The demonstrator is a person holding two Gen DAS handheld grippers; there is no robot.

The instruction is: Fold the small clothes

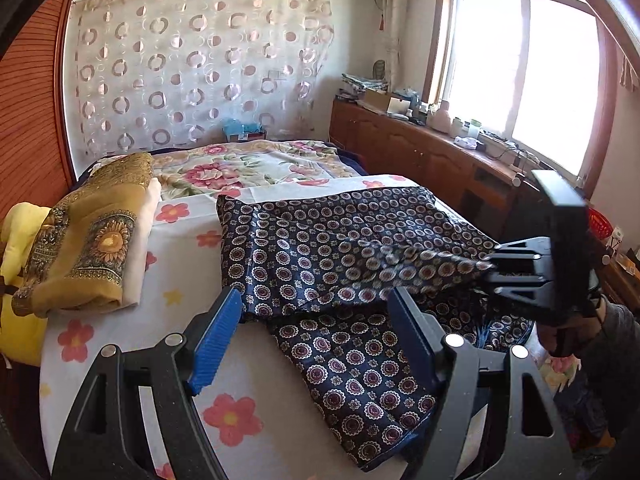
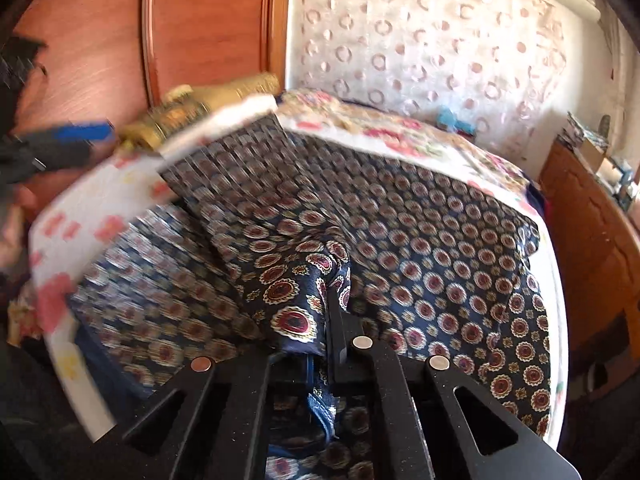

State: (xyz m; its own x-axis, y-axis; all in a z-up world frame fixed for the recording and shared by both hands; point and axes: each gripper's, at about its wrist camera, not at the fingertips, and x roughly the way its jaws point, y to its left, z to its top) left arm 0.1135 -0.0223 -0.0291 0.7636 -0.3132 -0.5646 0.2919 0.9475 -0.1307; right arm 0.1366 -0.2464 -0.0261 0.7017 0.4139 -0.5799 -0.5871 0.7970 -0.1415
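Note:
A navy garment (image 1: 320, 248) printed with round medallions lies spread on the flowered bed sheet (image 1: 120, 340). My left gripper (image 1: 316, 340) stands open just above the garment's near part, its blue pads (image 1: 216, 340) wide apart and pressing on nothing. On the right, my right gripper (image 1: 490, 270) is shut on a fold of the garment, lifted a little off the rest. In the right wrist view the garment (image 2: 440, 248) fills the bed, and a bunched fold of it is pinched in the right gripper (image 2: 330, 320). The left gripper's blue pad (image 2: 84, 132) shows blurred at the far left.
A folded mustard-yellow cloth (image 1: 88, 240) (image 2: 192, 112) lies on the bed's left side, with a yellow cushion (image 1: 16, 240) beyond it. A wooden cabinet (image 1: 420, 152) loaded with small items runs under the window on the right. A red basket (image 1: 600, 224) sits behind the right gripper.

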